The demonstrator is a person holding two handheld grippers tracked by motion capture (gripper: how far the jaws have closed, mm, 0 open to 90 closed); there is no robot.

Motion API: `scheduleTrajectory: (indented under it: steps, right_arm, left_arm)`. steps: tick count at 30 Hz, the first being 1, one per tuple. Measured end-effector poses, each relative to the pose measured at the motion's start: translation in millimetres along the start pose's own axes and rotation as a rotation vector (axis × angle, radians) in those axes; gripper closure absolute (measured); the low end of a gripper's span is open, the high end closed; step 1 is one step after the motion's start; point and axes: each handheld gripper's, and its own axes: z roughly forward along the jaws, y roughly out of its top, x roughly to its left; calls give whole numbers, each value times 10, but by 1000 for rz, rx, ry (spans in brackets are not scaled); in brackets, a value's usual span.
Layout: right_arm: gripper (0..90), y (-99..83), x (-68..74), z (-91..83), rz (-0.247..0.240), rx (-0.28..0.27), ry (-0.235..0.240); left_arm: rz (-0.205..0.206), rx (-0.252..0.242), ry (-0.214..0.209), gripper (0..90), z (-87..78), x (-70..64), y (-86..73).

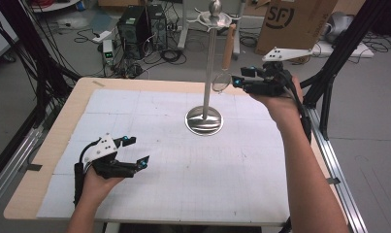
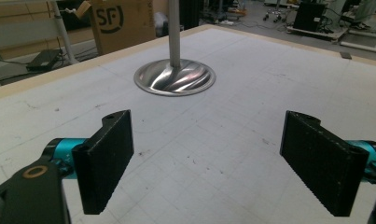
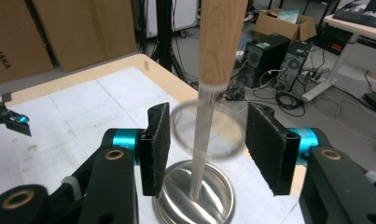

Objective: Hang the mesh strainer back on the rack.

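Black jaws with turquoise joints and brass-coloured rivets on the left gripper (image 2: pixel 209 158) and on the right gripper (image 3: pixel 209 140), each topped by a pale grey three-cornered plate. Shiny silver on the round-based metal stand (image 1: pixel 204 120) and on the wire-mesh strainer with pale brown wooden handle (image 1: pixel 222 80) hanging from it. White with a faint grey grid and small dark specks on the paper sheet (image 1: pixel 183 170), light tan along the wooden table edge (image 1: pixel 52 141), brown with a black printed logo on the cardboard box (image 1: pixel 295 19).

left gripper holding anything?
No. In the left gripper view the left gripper stands open, with bare table between its jaws.
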Motion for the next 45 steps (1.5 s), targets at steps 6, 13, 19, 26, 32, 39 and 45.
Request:
scheduleTrajectory:
  steps: [6, 13, 19, 26, 32, 39, 45]
  right_arm:
    - [472, -112, 8, -39, 8, -1, 11]
    - [450, -246, 47, -59, 19, 7, 27]
    - [435, -343, 106, -44, 13, 17, 46]
    - [408, -452, 177, -37, 17, 23, 58]
    - [383, -557, 213, -54, 33, 16, 67]
    - [351, -711, 233, -86, 62, 7, 80]
    - [334, -862, 262, -102, 79, 9, 83]
  left_arm:
    - [3, 3, -4, 179, 5, 0, -1]
    - [-4, 1, -7, 179, 10, -8, -3]
    - [-3, 1, -8, 179, 8, -7, -1]
    - [-3, 2, -7, 179, 6, -6, -2]
    - [-5, -2, -5, 179, -2, -6, 1]
    - [-3, -3, -6, 179, 1, -8, 2]
    - [-5, 0, -7, 179, 4, -11, 1]
